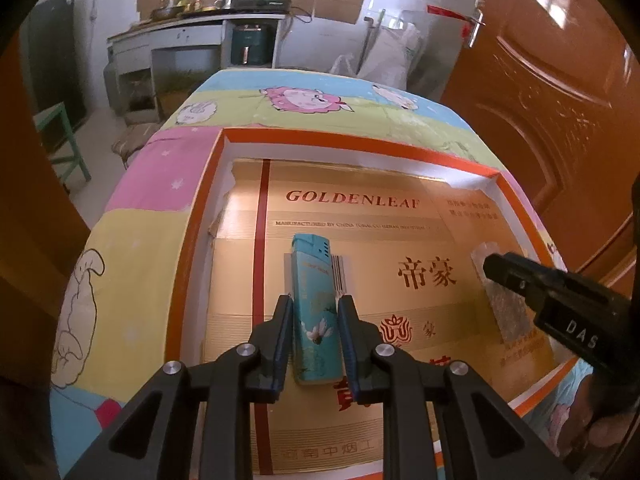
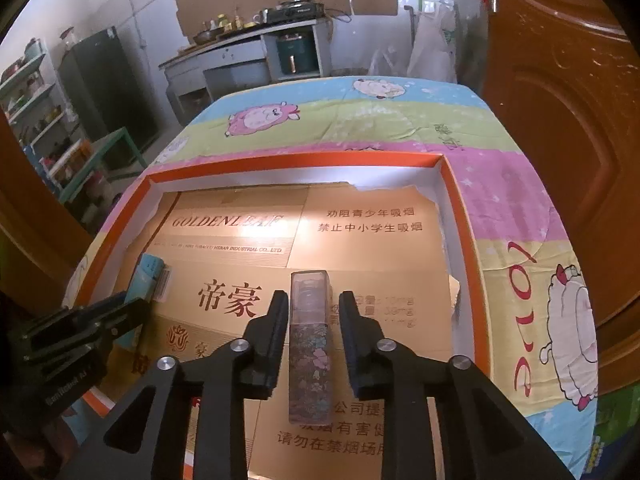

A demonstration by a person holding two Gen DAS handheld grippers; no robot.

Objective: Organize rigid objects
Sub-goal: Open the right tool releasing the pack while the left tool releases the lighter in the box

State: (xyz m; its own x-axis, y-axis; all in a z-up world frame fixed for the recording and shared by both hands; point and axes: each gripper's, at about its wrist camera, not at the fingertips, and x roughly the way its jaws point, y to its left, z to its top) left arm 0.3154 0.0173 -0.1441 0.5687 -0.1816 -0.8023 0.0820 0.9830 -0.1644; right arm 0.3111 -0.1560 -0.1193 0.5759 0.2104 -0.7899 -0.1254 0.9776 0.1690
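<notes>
A teal lighter (image 1: 314,304) with a flower print lies on the gold cardboard inside an orange-rimmed tray (image 1: 192,216). My left gripper (image 1: 315,300) is open, its fingers on either side of the lighter with small gaps. A clear bottle with a dark floral label (image 2: 310,344) lies on the cardboard further right. My right gripper (image 2: 313,298) is open and straddles it. The bottle also shows in the left wrist view (image 1: 496,292), partly behind the right gripper's finger (image 1: 520,280). The lighter (image 2: 150,280) and the left gripper (image 2: 100,320) show at the left of the right wrist view.
The tray (image 2: 460,216) sits on a table with a pastel cartoon-sheep cloth (image 2: 520,208). A brown door (image 2: 560,100) stands close on the right. A counter with pots (image 1: 208,12), a green stool (image 1: 64,140) and a sack (image 1: 388,56) stand behind the table.
</notes>
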